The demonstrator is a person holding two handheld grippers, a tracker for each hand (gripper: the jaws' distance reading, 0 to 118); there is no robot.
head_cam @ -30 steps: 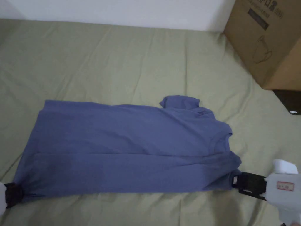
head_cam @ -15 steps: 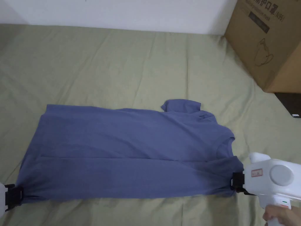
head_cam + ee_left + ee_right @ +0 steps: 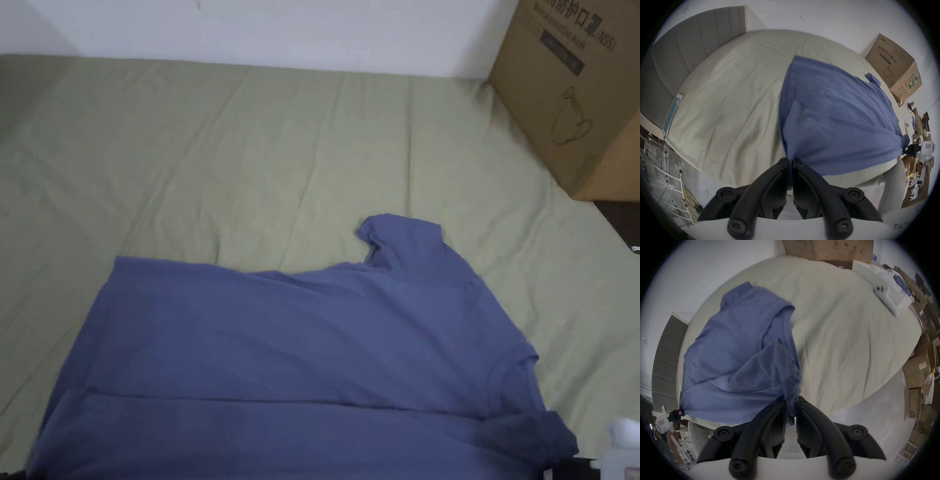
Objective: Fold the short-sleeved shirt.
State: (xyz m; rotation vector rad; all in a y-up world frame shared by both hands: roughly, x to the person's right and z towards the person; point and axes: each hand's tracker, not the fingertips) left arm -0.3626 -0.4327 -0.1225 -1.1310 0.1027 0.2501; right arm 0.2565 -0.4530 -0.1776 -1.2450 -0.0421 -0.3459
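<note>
A blue short-sleeved shirt (image 3: 300, 350) lies stretched sideways on the green bed sheet (image 3: 262, 144), collar end at the right, one sleeve (image 3: 400, 234) pointing away from me. Its near long edge is lifted off the sheet. My left gripper (image 3: 790, 160) is shut on the hem corner of the shirt (image 3: 826, 116). My right gripper (image 3: 790, 400) is shut on the bunched shoulder end of the shirt (image 3: 740, 344). In the head view the right gripper (image 3: 572, 465) sits at the bottom right edge. In the left gripper view the right gripper (image 3: 906, 148) shows far off, holding the other end.
A large cardboard box (image 3: 575, 94) stands at the bed's far right corner. A white controller (image 3: 885, 298) lies on the sheet to the right. A grey headboard (image 3: 693, 53) is at the left. The bed beyond the shirt is bare sheet.
Both grippers have pulled the shirt's near edge toward me and up. The far sleeve has flattened out and the shirt's body has spread wider. The camera has tilted up slightly.
</note>
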